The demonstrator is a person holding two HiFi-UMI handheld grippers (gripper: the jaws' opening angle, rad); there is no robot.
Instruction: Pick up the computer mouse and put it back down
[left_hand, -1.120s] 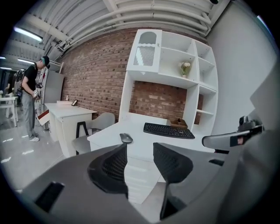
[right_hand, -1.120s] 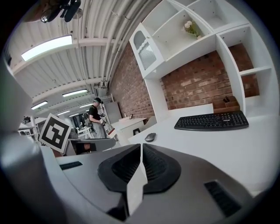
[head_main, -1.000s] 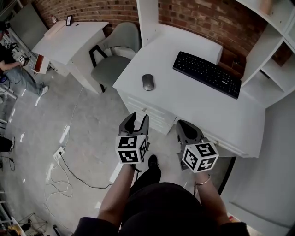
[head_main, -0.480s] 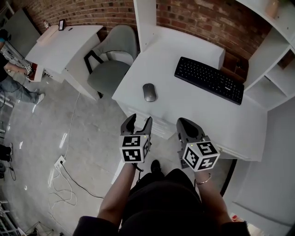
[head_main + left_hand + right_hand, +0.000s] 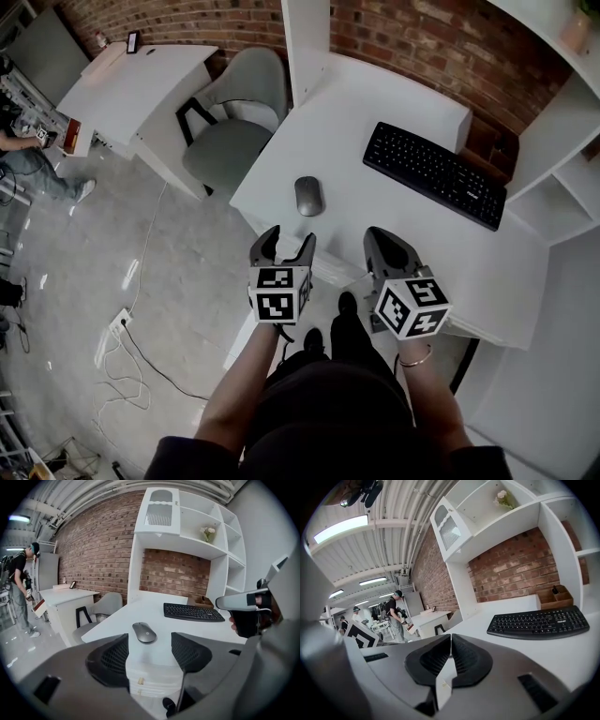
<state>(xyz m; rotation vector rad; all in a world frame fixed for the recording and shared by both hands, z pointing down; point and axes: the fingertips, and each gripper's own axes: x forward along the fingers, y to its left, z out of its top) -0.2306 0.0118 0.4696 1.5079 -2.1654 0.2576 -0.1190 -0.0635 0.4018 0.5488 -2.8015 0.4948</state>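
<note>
While the computer mouse point(image 5: 308, 195) lies untouched near the front-left edge of the white desk point(image 5: 356, 141), the left gripper point(image 5: 283, 242) hangs short of that edge, its jaws opening with nothing between them, and the right gripper point(image 5: 382, 242) is clenched on nothing. I judge the mouse low, smooth and rounded, so pads closing too high may squirt it off the near edge to the floor; a low approach may strike the desk front. Counted: one mouse, one keyboard point(image 5: 434, 172), one chair point(image 5: 234, 127), two grippers.
</note>
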